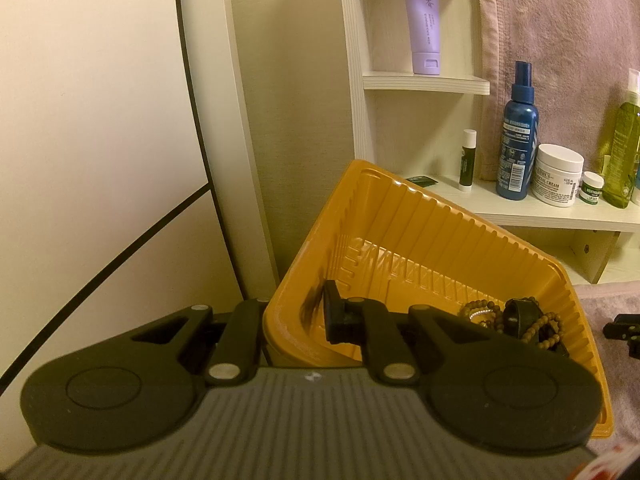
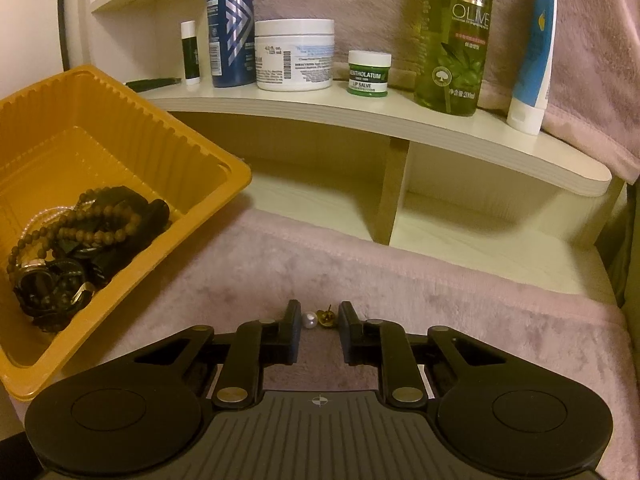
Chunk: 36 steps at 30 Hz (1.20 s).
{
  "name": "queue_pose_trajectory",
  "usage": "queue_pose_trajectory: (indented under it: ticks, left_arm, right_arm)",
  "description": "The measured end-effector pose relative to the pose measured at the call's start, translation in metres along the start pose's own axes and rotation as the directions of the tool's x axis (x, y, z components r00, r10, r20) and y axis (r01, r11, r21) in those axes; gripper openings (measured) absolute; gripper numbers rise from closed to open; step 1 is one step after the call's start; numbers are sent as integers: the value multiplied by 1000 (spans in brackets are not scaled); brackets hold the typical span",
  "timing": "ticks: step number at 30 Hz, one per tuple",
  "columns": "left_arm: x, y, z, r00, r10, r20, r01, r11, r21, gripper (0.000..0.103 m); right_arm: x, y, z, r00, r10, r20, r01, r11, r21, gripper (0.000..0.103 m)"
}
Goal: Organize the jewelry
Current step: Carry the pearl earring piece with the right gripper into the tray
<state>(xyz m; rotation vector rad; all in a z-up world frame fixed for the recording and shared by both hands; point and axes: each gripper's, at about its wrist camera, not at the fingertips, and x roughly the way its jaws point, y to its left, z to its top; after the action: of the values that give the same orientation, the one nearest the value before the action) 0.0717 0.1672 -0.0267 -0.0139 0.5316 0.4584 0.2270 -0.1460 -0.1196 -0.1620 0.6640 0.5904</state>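
A yellow plastic tray (image 1: 420,216) is tilted up; my left gripper (image 1: 294,312) is shut on its near-left wall, one finger (image 1: 334,312) inside and the other outside. Wooden bead bracelets (image 1: 548,330) and a black watch (image 1: 520,312) lie piled in its low corner. In the right wrist view the tray (image 2: 120,120) sits at the left with the bead bracelets (image 2: 96,224) and watch (image 2: 44,280) in it. My right gripper (image 2: 320,320) is open on the pink cloth, its fingers on either side of a pearl earring (image 2: 309,320) and a small gold earring (image 2: 326,317).
A white shelf (image 2: 360,116) at the back carries a blue spray bottle (image 2: 230,28), a white cream jar (image 2: 294,54), a lip salve pot (image 2: 368,74), an olive oil bottle (image 2: 452,36), a lip balm stick (image 2: 189,52) and a tube (image 2: 532,48). A pink fleece cloth (image 2: 460,300) covers the surface.
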Motion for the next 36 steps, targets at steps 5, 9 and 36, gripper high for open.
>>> queue_pose_trajectory:
  ticks: [5,9,36]
  left_arm:
    - [0,0,0,1000,1,0,-1,1000,0,11]
    - [0,0,0,1000,0,0,0,1000,0,11]
    - [4,0,0,1000,1,-4,-1,1000,-3,11]
  right_arm:
    - [-2,1,2,1000,4,8,-4,1000,-2,20]
    - [-7,1,4,1000,7,21,-7,1000,-1,20]
    - [-6,51,66,960,242,143,-246,969,10,20]
